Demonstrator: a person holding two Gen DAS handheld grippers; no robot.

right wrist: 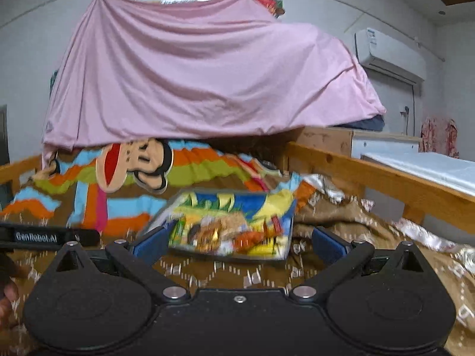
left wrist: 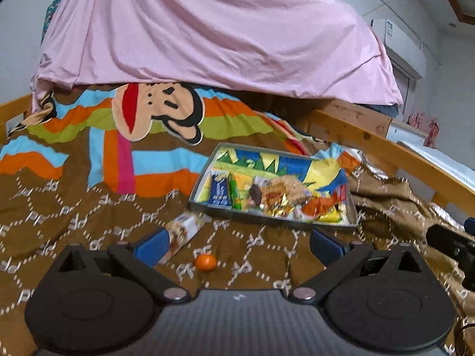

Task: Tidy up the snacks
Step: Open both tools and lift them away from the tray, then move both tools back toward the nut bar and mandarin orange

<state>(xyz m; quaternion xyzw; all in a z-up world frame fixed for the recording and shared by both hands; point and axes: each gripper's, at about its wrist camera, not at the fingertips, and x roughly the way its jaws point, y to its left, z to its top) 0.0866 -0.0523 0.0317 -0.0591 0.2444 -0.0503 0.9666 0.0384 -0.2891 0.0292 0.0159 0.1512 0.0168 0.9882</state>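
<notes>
Pink sheet [right wrist: 207, 80] draped in soft folds over the far end of the brown patterned quilt [left wrist: 89, 222]. Shallow rectangular tray [left wrist: 204, 190], printed lining, heaped with crinkled snack packets [left wrist: 276, 195]; sharp in the left view, blurred in the right. Seen only from the left: long wrapped bar [left wrist: 185, 233] and small round orange fruit [left wrist: 205, 262], both on the quilt outside the tray. Left gripper [left wrist: 237, 244] and right gripper [right wrist: 237, 244]: blue-padded jaws spread wide, holding nothing.
</notes>
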